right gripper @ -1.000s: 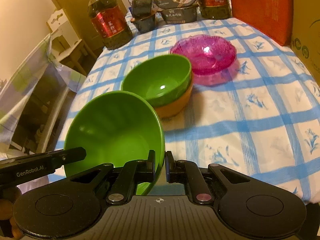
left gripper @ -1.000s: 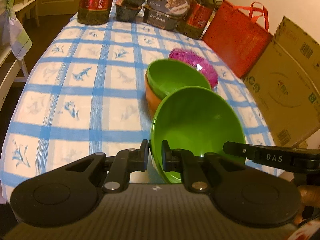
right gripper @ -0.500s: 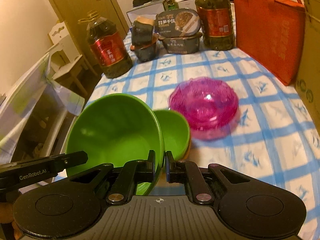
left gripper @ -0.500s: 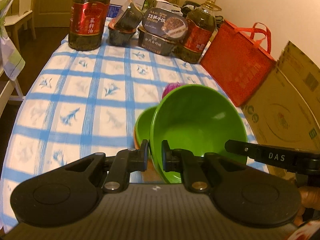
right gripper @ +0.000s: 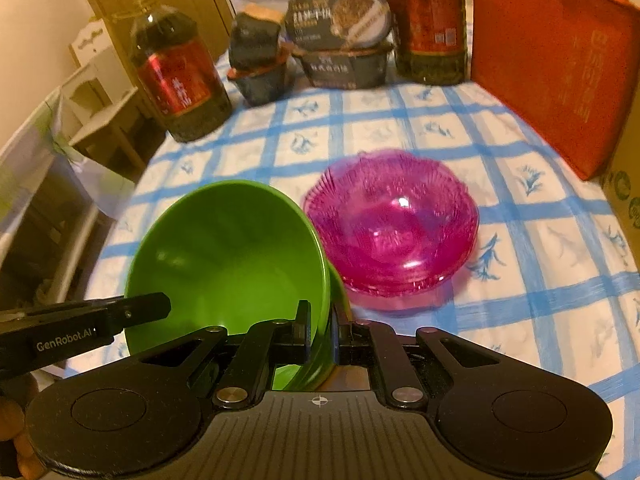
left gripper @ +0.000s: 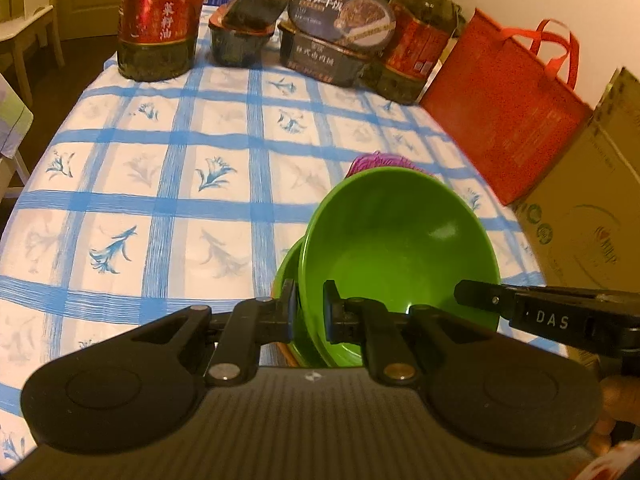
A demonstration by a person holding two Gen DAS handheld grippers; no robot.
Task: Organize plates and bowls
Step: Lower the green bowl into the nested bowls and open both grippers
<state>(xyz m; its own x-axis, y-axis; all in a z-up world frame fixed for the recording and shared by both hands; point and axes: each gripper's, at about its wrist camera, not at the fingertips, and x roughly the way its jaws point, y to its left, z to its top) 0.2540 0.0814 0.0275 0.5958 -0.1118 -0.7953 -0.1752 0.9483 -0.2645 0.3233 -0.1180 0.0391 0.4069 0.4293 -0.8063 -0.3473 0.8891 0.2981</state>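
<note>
A large green bowl [left gripper: 396, 248] [right gripper: 228, 256] is held by both grippers on opposite rims. My left gripper [left gripper: 307, 312] is shut on its left rim and my right gripper [right gripper: 323, 332] is shut on its right rim. The bowl sits over the stacked green bowl [left gripper: 286, 276], whose edge shows just to its left; the orange bowl beneath is almost hidden. A stack of pink glass bowls [right gripper: 392, 228] stands on the checked tablecloth [left gripper: 160, 184] right of the green bowl; only its top [left gripper: 380, 160] shows in the left wrist view.
Two oil bottles [left gripper: 160, 20] [left gripper: 416, 44] and dark food containers [left gripper: 336, 36] stand along the far edge. A red bag [left gripper: 504, 108] and a cardboard box [left gripper: 588, 208] stand on the right. A white chair [right gripper: 92, 120] is at the left.
Both grippers carried the large green bowl forward over the stacked green and orange bowls, which it now mostly covers. The far bottles and pink bowls look nearer.
</note>
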